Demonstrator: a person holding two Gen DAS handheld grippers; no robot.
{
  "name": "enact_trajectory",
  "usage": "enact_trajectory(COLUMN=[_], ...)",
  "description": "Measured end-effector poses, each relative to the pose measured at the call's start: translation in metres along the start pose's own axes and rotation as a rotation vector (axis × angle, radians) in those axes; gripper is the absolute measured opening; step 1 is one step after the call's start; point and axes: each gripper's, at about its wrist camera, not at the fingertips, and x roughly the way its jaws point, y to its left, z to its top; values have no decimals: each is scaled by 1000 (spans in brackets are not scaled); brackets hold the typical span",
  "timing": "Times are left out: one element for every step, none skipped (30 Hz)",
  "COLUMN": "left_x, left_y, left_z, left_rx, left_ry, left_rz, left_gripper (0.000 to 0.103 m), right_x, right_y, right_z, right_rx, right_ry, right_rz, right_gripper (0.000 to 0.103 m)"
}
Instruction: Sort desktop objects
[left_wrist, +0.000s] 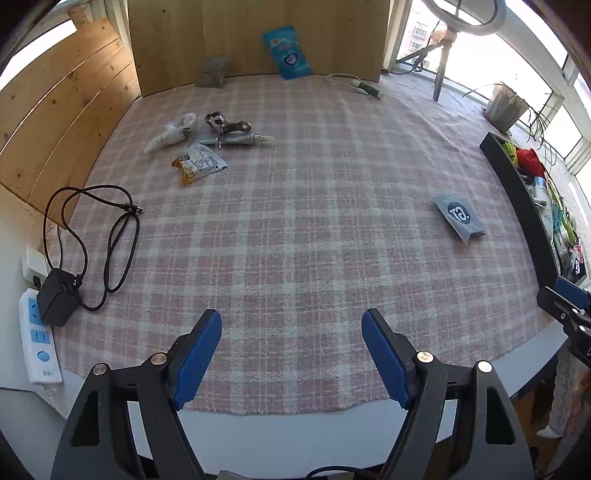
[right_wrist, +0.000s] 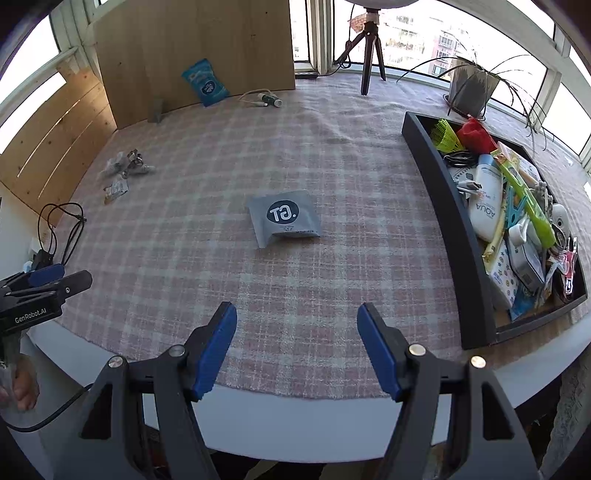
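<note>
We hold the left gripper with its jaws spread wide and nothing between them, above the near edge of the checked cloth on the surface. Our right gripper likewise has its jaws wide apart and empty. Straight ahead of the right jaws, well apart from them, lies a grey sachet with a dark round logo. To the right of those jaws stands a black tray crowded with sorted items. Far ahead and left of the left jaws lie a small snack packet, a tube and a metal tool. A black charger with its cable sits far left.
</note>
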Motion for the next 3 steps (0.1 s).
enact_trajectory(left_x=[1,1,1], left_y=[0,0,-1], left_z=[0,0,0], left_rx=[-1,-4,-7], left_ry=[1,3,4], left_rz=[1,2,3], left_gripper=[77,77,77], right_x=[1,2,3], right_y=[0,1,1], right_z=[0,0,0], right_rx=[3,5,6], right_ry=[3,5,7], right_rz=[2,2,2], right_gripper=[67,67,67])
